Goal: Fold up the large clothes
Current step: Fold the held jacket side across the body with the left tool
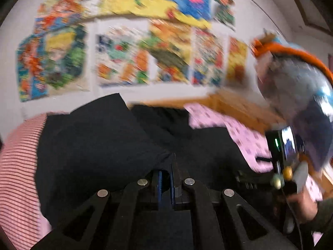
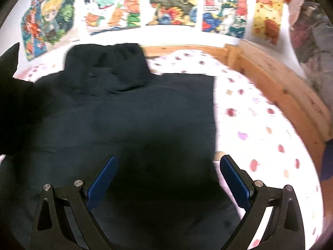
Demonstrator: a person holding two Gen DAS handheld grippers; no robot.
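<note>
My left gripper (image 1: pixel 165 179) pinches a lifted flap of the dark garment (image 2: pixel 129 112), apparently to fold it over; the rest lies on the bed (image 2: pixel 260 114); my right gripper (image 2: pixel 167 164) hovers spread, holding nothing.

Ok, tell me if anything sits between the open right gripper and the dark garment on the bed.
Nothing visible does. The right gripper hangs open directly over the dark garment, spread on the spotted sheet, with only fabric between its fingers.
</note>
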